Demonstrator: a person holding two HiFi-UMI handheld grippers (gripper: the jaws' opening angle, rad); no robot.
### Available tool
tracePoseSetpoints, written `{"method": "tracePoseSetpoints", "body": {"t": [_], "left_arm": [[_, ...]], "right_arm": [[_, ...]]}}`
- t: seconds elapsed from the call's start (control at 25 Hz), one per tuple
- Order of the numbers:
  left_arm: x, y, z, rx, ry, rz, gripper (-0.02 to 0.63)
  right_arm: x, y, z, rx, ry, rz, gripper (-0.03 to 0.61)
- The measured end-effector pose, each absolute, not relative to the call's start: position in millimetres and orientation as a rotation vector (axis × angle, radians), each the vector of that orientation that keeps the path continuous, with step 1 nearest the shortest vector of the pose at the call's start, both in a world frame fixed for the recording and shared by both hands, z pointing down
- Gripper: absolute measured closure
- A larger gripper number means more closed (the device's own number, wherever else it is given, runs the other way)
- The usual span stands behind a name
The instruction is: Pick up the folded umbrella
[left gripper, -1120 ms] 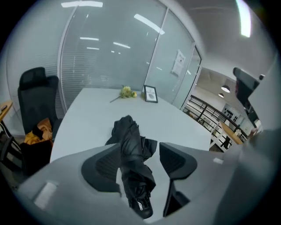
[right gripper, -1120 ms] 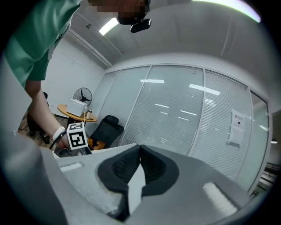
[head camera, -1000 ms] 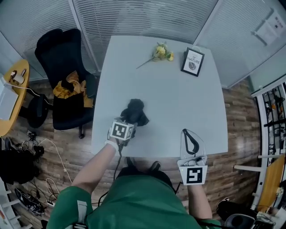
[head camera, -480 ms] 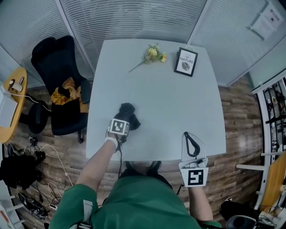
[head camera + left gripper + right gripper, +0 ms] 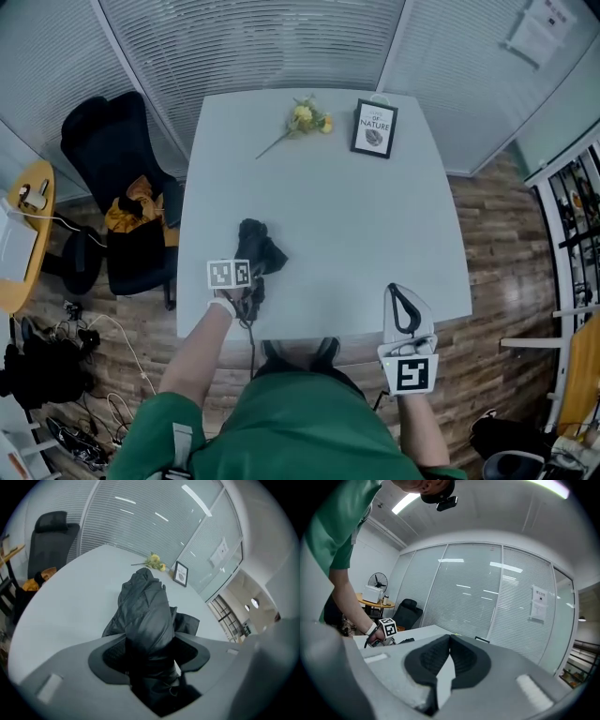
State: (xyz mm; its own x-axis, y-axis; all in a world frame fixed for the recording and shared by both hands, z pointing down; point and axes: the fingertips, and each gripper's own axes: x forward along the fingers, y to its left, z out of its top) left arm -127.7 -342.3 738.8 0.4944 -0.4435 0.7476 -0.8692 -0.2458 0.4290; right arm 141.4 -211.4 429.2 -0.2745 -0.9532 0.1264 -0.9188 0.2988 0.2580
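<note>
So the black folded fabric umbrella (image 5: 253,248) lies on the pale grey surface (image 5: 375,206) near its front-left edge, with its long axis running straight away from the left hand-held gripper (image 5: 249,279). That one straddles the near end, jaws wide and closing around it, and I'd say the grip isn't tight yet. The right hand-held gripper (image 5: 401,298) sits well apart at the front-right edge, jaws together, holding nothing. Left's clearly the one for the lift.

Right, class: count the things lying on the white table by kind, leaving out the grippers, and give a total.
folded umbrella: 1
yellow flower sprig: 1
framed picture: 1
Total: 3
</note>
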Motion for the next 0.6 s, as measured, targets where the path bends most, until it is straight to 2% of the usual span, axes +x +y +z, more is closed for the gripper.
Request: {"method": "tracePoseSetpoints", "body": {"t": [0.6], "left_arm": [[-69.1, -316.3, 568.7, 2.057, -0.881, -0.080, 0.334]], "right_arm": [[119.0, -220.2, 431.2, 1.649, -2.431, -0.123, 0.577]]}}
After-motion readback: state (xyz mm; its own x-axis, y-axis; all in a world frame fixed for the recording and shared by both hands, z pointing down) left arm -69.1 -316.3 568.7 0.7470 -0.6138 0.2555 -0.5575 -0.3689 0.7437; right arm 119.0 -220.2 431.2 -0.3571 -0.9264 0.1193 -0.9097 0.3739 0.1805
